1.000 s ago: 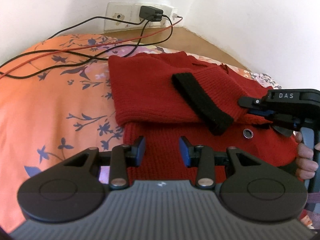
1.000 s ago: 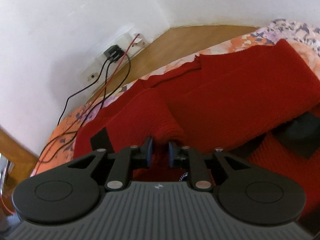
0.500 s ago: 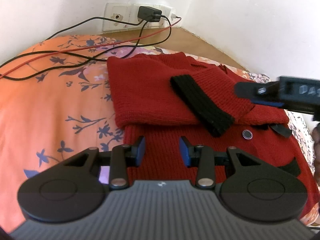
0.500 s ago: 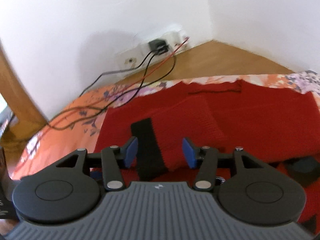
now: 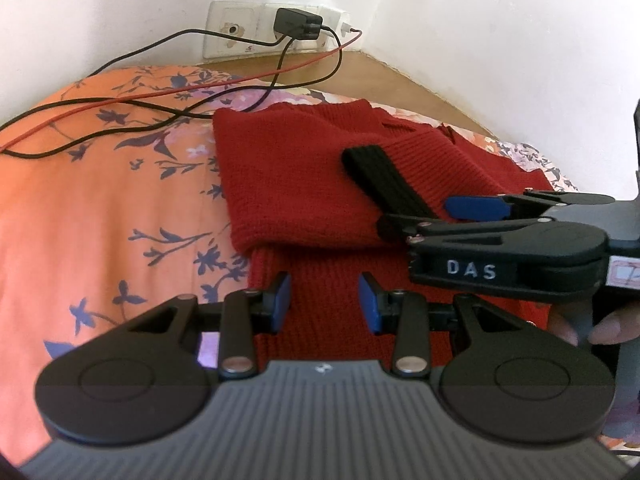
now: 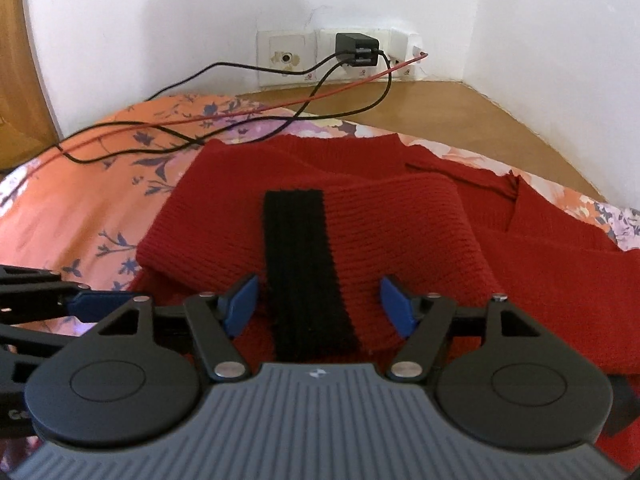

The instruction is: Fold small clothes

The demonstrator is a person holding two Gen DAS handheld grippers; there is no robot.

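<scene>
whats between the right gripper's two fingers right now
In the right wrist view, the black cuff of the red sweater's folded sleeve lies between the open right gripper's fingers; neither finger touches it.

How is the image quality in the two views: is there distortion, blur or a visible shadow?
Left wrist view: strong fisheye bending, dark corners; the red sweater is sharp, the right claw slightly soft. Right wrist view: same curved distortion; a soft shadow on the wall above the socket plate; the black cuff blurs near the camera.
</scene>
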